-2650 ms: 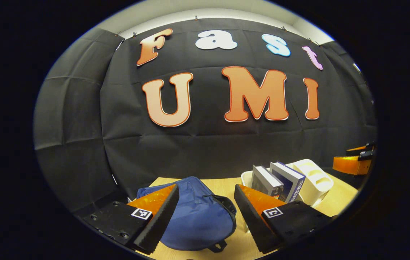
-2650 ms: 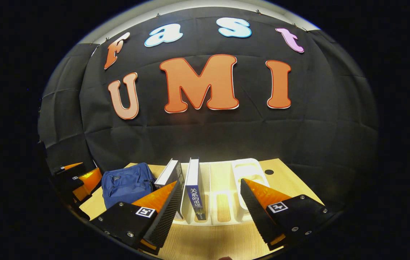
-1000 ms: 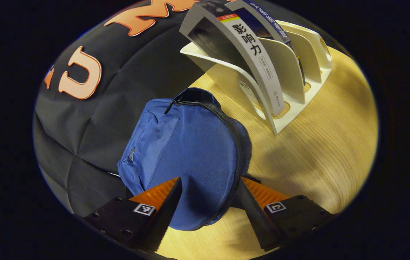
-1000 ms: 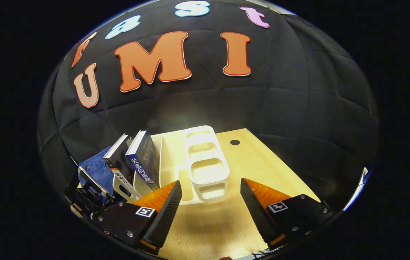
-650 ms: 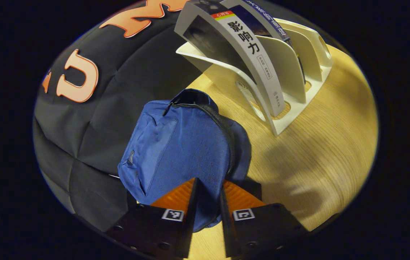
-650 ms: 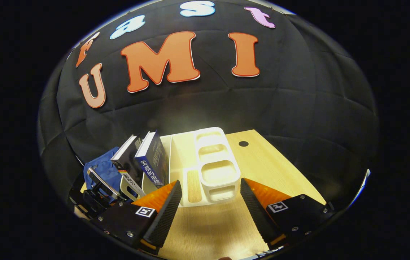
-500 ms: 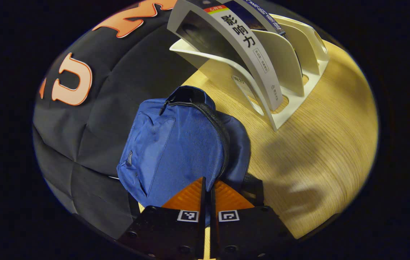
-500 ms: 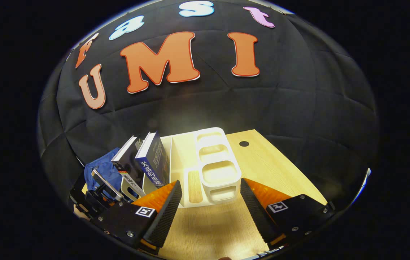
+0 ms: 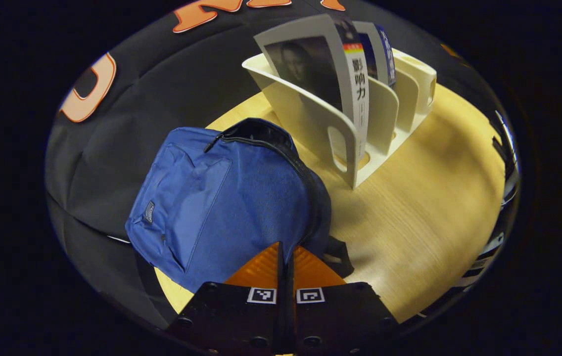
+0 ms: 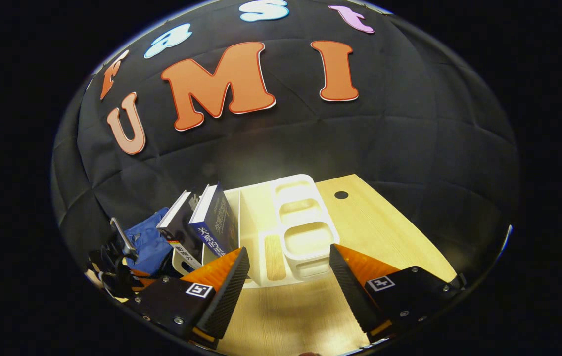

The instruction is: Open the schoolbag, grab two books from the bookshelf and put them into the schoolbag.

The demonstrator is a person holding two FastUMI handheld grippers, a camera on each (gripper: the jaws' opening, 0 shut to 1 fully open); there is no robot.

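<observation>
Jaws of the left gripper (image 9: pixel 286 252) were pinched together on the schoolbag's (image 9: pixel 221 198) near edge by the zipper; right gripper (image 10: pixel 288 269) gaped, holding nothing. Opening step; both books (image 10: pixel 202 222) sat in the bookshelf (image 10: pixel 305 232). Next likely needs right on the zipper pull.

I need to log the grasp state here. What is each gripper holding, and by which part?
The left gripper is shut on the schoolbag, at its near edge by the zipper. The right gripper is open and holds nothing.

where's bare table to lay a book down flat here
Bare table lies right of the bookshelf out to the edge, and in front of it toward the right gripper. It is crowded on the left, where the schoolbag nearly meets the bookshelf.
</observation>
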